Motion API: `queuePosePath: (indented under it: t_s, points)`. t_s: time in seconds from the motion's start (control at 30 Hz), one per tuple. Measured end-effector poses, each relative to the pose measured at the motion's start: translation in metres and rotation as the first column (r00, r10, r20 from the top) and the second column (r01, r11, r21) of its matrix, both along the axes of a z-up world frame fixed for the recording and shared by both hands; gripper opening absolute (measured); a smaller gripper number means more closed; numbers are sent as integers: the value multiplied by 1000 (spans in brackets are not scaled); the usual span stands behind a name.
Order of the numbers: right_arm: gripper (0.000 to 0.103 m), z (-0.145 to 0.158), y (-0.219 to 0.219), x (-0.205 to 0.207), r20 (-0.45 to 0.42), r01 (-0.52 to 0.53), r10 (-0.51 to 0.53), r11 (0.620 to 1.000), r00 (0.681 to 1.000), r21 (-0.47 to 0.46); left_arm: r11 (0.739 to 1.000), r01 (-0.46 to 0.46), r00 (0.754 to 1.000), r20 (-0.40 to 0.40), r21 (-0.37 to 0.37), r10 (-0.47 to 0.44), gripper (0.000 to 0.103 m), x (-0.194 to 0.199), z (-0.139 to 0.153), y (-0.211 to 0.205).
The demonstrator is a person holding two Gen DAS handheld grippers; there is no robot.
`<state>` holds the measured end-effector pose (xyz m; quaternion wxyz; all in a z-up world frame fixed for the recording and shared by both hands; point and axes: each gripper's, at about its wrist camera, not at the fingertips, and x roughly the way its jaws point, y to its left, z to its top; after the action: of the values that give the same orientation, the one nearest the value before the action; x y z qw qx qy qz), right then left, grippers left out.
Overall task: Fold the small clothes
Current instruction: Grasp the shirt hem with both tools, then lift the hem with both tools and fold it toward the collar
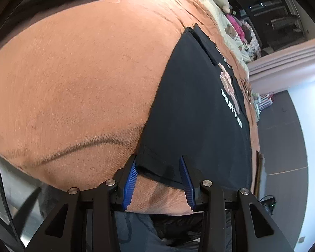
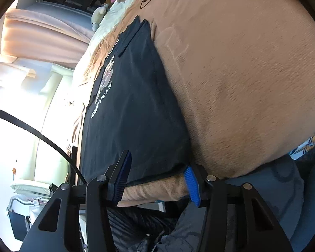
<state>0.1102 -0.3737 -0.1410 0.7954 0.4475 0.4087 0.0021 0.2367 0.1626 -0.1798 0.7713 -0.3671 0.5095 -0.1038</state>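
Observation:
A small black T-shirt [image 1: 195,109] with a pink print and white lettering lies flat on an orange fleece blanket [image 1: 77,79]. It also shows in the right wrist view [image 2: 136,109]. My left gripper [image 1: 158,161] is open, its blue pads on either side of the shirt's near left corner at the blanket's front edge. My right gripper [image 2: 157,163] is open, its blue pads straddling the shirt's near right corner and hem. Neither jaw pinches the cloth.
The blanket [image 2: 241,84] covers a bed that spreads wide beside the shirt. Soft toys [image 1: 233,27] and a patterned sheet lie at the far end. A black cable [image 2: 42,134] hangs left of the right gripper. Grey floor [image 1: 283,147] lies past the bed.

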Motion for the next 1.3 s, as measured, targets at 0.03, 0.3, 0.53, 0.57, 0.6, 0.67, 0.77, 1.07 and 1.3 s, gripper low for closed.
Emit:
queuePosePath:
  t_s: [0.03, 0.3, 0.53, 0.57, 0.6, 0.67, 0.77, 1.07, 1.3]
  points:
    - [46, 0, -1, 1, 7, 6, -6, 1000, 1000, 1, 1000, -5, 1000, -2, -7, 5, 41, 0, 0, 1]
    - [29, -4, -3, 9, 12, 82, -82, 996, 997, -39, 997, -57, 998, 18, -59, 58, 41, 12, -4, -1]
    - [4, 4, 23, 4, 13, 151, -150, 986, 989, -73, 998, -46, 999, 29, 30, 45, 26, 12, 0, -14]
    - [3, 6, 25, 1, 20, 156, -155, 985, 988, -76, 997, -47, 999, 25, 57, 46, 21, 12, 0, -14]
    - [2, 9, 27, 0, 29, 159, -157, 984, 987, -82, 994, -52, 999, 17, 93, 51, 8, 12, -1, -14]
    - [2, 16, 32, -2, 48, 159, -155, 982, 987, -101, 994, -67, 998, 18, 88, 66, 6, 10, -2, -10]
    - [1, 30, 34, -16, 83, 169, -159, 977, 984, -133, 991, -81, 996, 46, 110, 77, 5, 6, 6, -10]
    - [1, 61, 59, -34, 183, 164, -134, 973, 974, -163, 984, -134, 980, 163, 118, 114, 5, -9, 48, -8]
    - [1, 73, 65, -58, 239, 156, -112, 972, 965, -174, 981, -158, 963, 235, 114, 128, 5, -28, 79, -8]
